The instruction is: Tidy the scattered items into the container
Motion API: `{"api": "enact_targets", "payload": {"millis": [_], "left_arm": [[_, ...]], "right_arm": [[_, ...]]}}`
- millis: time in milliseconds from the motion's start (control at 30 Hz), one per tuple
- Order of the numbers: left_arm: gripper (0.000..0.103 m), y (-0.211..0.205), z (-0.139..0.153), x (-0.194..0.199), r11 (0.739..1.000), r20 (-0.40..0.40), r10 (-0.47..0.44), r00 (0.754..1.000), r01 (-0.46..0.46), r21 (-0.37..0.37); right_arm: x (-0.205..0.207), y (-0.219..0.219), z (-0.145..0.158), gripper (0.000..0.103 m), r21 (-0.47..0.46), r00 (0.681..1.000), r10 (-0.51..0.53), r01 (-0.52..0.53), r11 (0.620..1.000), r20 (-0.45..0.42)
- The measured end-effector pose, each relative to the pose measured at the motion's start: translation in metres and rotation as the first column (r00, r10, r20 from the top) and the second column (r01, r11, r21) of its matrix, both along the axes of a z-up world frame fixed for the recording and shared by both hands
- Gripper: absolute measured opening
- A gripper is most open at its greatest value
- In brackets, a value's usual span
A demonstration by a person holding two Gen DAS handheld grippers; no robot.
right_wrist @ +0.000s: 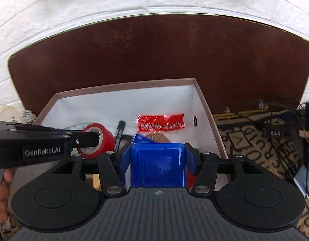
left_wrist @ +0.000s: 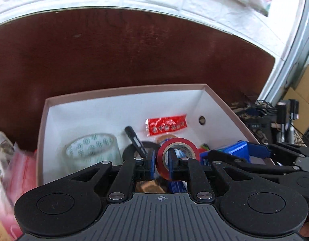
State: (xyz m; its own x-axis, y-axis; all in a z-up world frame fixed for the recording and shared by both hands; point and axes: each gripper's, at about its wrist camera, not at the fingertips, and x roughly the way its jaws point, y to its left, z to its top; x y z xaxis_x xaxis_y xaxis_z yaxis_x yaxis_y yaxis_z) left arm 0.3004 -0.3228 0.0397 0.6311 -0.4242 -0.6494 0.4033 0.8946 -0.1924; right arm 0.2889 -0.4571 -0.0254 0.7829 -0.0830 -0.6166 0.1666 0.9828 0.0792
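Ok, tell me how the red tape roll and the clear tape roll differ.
The red tape roll is opaque and gripped in the left claw above the box; the clear tape roll is see-through with a printed pattern and rests inside the box, ungripped. The clear one looks larger. Both are tape rolls with an open core.

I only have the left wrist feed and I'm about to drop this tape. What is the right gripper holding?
Observer: A blue box, clamped in the right gripper.
Operator: Is it over the container?
Observer: Yes, over the container, near its right wall.
Operator: Is my tape inside the left wall?
Observer: Seen from the side, the tape in the left gripper hangs over the interior, well right of that wall.
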Motion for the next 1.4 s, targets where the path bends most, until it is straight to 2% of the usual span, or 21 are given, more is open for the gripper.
{"api": "enact_targets", "payload": {"millis": [33,67,133,167,200,233,267,333,400,567,733,900,1067,1400], "left_arm": [[0.011,-0.001,0.001,0.004,1.0,0.007,0.005,1.0,-0.005,-0.009],[0.028,-0.001,0.002,0.008,0.999,0.02,0.014,1.0,-0.013,-0.031],[0.056,0.004,0.007,0.011,0.993,0.075,0.066,0.995,-0.059,-0.101],[0.083,0.008,0.009,0.009,0.988,0.109,0.109,0.988,-0.095,-0.125],[0.102,0.012,0.01,0.006,0.982,0.143,0.158,0.977,-0.14,-0.129],[0.103,0.015,0.01,0.004,0.979,0.17,0.181,0.969,-0.161,-0.127],[0.103,0.018,0.009,0.002,0.982,0.181,0.163,0.97,-0.143,-0.12],[0.103,0.019,0.007,0.002,0.991,0.149,0.101,0.984,-0.087,-0.099],[0.103,0.02,0.005,-0.001,0.993,0.114,0.088,0.99,-0.078,-0.085],[0.103,0.023,0.01,-0.02,0.994,0.102,0.088,0.991,-0.08,-0.075],[0.103,0.024,0.023,-0.048,0.996,0.127,0.075,0.989,-0.068,-0.058],[0.103,0.024,0.03,-0.084,0.998,0.154,0.06,0.986,-0.059,-0.01],[0.103,0.028,0.032,-0.118,0.997,0.138,0.068,0.988,-0.073,0.029],[0.103,0.04,0.034,-0.182,0.99,0.2,0.063,0.978,-0.087,0.115]], "right_arm": [[0.007,-0.002,0.001,0.06,-0.006,1.0,-0.01,0.01,1.0,0.01],[0.014,-0.005,0.003,0.06,-0.012,0.999,-0.023,0.023,1.0,0.037],[0.02,-0.011,0.006,0.064,-0.014,0.993,-0.059,0.061,0.998,0.102],[0.02,-0.014,0.007,0.075,-0.017,0.987,-0.092,0.095,0.995,0.131],[0.017,-0.017,0.009,0.08,-0.018,0.98,-0.125,0.129,0.991,0.153],[0.013,-0.019,0.01,0.084,-0.016,0.978,-0.126,0.131,0.991,0.169],[0.008,-0.021,0.01,0.084,-0.013,0.979,-0.107,0.111,0.994,0.173],[0.0,-0.023,0.011,0.086,-0.016,0.981,-0.1,0.104,0.994,0.164],[-0.01,-0.026,0.01,0.094,0.0,0.981,-0.101,0.102,0.995,0.164],[-0.034,-0.026,0.013,0.098,0.014,0.986,-0.071,0.07,0.997,0.152],[-0.057,-0.021,0.023,0.102,0.004,0.986,-0.043,0.043,0.999,0.159],[-0.084,-0.005,0.033,0.102,-0.025,0.988,0.008,-0.004,1.0,0.156],[-0.116,0.01,0.033,0.102,-0.06,0.99,0.031,-0.023,0.998,0.134],[-0.163,0.029,0.006,0.102,-0.068,0.999,0.013,-0.009,0.998,0.053]]}}
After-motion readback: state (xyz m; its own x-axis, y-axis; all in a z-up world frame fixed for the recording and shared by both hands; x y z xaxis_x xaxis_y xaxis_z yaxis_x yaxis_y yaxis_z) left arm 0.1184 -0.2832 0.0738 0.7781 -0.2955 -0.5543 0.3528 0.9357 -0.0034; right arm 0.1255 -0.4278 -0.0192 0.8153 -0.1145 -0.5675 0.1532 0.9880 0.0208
